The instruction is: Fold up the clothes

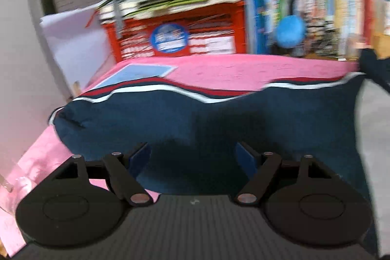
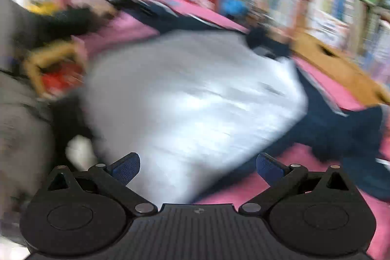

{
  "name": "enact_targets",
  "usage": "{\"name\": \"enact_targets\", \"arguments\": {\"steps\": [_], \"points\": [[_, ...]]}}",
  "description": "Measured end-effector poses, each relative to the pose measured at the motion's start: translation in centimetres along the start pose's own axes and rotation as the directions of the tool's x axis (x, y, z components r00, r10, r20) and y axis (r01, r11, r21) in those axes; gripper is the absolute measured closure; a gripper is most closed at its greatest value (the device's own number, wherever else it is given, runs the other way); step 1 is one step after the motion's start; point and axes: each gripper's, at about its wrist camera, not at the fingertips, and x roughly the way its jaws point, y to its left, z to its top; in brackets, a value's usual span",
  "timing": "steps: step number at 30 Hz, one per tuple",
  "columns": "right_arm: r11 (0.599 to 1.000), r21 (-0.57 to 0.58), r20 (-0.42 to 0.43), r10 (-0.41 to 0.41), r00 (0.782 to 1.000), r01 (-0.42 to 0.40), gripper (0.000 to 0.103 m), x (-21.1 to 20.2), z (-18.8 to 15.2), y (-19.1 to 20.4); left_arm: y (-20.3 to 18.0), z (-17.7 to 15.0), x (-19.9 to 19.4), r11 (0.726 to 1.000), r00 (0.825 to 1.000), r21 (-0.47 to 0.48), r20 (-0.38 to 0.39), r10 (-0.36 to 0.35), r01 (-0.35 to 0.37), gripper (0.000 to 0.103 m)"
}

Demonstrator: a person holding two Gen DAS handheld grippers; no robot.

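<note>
A navy garment (image 1: 195,118) with red and white stripes along its far edge lies on a pink surface (image 1: 243,67). My left gripper (image 1: 192,155) is open, its blue pads spread apart right over the near part of the navy cloth. In the right wrist view, a light grey-white garment panel (image 2: 190,99) lies over the navy garment (image 2: 341,130), all blurred by motion. My right gripper (image 2: 197,167) is open, jaws wide, just above the near edge of the pale cloth. Neither gripper holds anything.
A red crate (image 1: 175,38) with stacked papers stands behind the pink surface, with a bookshelf (image 1: 329,4) to its right. A white board (image 1: 73,45) leans at the left. A cardboard box (image 2: 334,65) sits at the right, and clutter at the left (image 2: 56,70).
</note>
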Motion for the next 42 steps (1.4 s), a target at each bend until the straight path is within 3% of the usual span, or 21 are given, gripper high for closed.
{"name": "enact_targets", "arguments": {"steps": [1,2,3,6,8,10,12,16,18,22,26,28,29,30,31,32,34,37,38,40,42], "points": [[1.0,0.011,0.038,0.02,0.999,-0.02,0.0,-0.3,0.1,0.6,-0.4,-0.2,-0.8,0.999,0.999,0.004,0.013,-0.04,0.04,0.026],[1.0,0.025,0.062,0.008,0.998,-0.01,0.0,-0.5,0.2,1.1,-1.1,-0.4,-2.4,0.99,0.989,0.017,0.047,-0.142,0.142,0.026],[0.998,0.053,0.084,-0.038,0.996,0.034,0.0,-0.5,0.5,1.5,-1.8,-0.6,-4.1,0.966,0.963,0.037,0.083,-0.258,0.256,0.026],[0.971,0.197,0.124,-0.159,0.98,0.133,0.0,-0.4,1.3,0.9,-4.8,-1.1,-9.3,0.833,0.828,0.185,0.129,-0.546,0.521,0.016],[0.927,0.367,0.217,-0.171,0.961,0.082,0.0,-1.2,1.3,-0.6,-6.7,-1.6,-11.5,0.799,0.797,0.269,0.147,-0.586,0.538,0.015],[0.848,0.531,0.335,-0.226,0.915,0.015,0.0,-2.2,0.7,-2.6,-8.1,-1.9,-13.0,0.776,0.776,0.321,0.162,-0.609,0.542,0.01],[0.761,0.647,0.374,-0.367,0.852,0.044,0.0,-2.5,0.1,-4.6,-8.5,-1.8,-12.2,0.798,0.795,0.294,0.162,-0.584,0.526,0.01],[0.525,0.807,0.225,-0.697,0.681,0.27,0.0,-0.8,-2.0,-9.6,-7.5,-1.7,-8.3,0.894,0.885,0.164,0.151,-0.441,0.418,0.01],[0.413,0.858,0.143,-0.761,0.632,0.304,0.0,0.8,-3.5,-12.8,-6.0,-1.7,-6.2,0.94,0.931,0.104,0.136,-0.338,0.326,0.01],[0.215,0.916,-0.031,-0.804,0.594,0.339,0.0,4.1,-5.8,-19.5,-2.5,-1.6,-1.8,0.994,0.991,-0.019,0.083,-0.102,0.104,0.01],[0.078,0.897,-0.187,-0.825,0.534,0.435,0.0,6.6,-7.2,-24.2,3.2,-1.0,1.1,0.974,0.996,-0.206,0.001,0.09,-0.088,0.01],[0.033,0.883,-0.255,-0.804,0.537,0.469,0.0,8.8,-6.9,-26.8,5.9,-0.8,2.4,0.941,0.986,-0.297,-0.032,0.163,-0.165,0.01],[0.014,0.878,-0.285,-0.788,0.546,0.478,0.012,9.4,-7.0,-28.0,7.3,-0.6,3.0,0.919,0.979,-0.339,-0.05,0.198,-0.203,0.01],[-0.013,0.864,-0.322,-0.782,0.533,0.503,0.053,9.9,-7.1,-28.7,8.4,-0.4,3.7,0.899,0.971,-0.367,-0.065,0.23,-0.237,0.01],[-0.039,0.849,-0.358,-0.777,0.518,0.528,0.072,10.4,-7.1,-29.5,9.4,-0.2,4.4,0.88,0.962,-0.392,-0.079,0.26,-0.269,0.01],[-0.041,0.809,-0.384,-0.791,0.475,0.586,0.097,10.5,-6.6,-29.7,10.4,-0.1,4.9,0.861,0.955,-0.414,-0.089,0.283,-0.294,0.01],[-0.05,0.718,-0.427,-0.819,0.382,0.695,0.097,10.6,-5.5,-30.0,12.0,0.3,6.2,0.829,0.94,-0.448,-0.106,0.323,-0.335,0.01],[-0.133,0.482,-0.394,-0.916,0.078,0.866,0.097,10.1,-3.4,-29.6,13.5,0.8,7.9,0.79,0.911,-0.46,-0.135,0.389,-0.406,0.007],[-0.153,0.457,-0.38,-0.924,0.037,0.876,0.096,9.8,-3.3,-29.7,13.8,0.7,8.3,0.771,0.898,-0.465,-0.152,0.414,-0.434,0.006],[-0.117,0.513,-0.365,-0.926,0.093,0.85,0.094,9.1,-3.8,-29.9,14.6,0.6,9.1,0.74,0.88,-0.482,-0.186,0.438,-0.47,0.0],[-0.059,0.585,-0.332,-0.927,0.172,0.809,0.092,9.0,-4.6,-29.6,15.5,0.6,10.0,0.72,0.877,-0.505,-0.22,0.427,-0.477,0.0]]}}
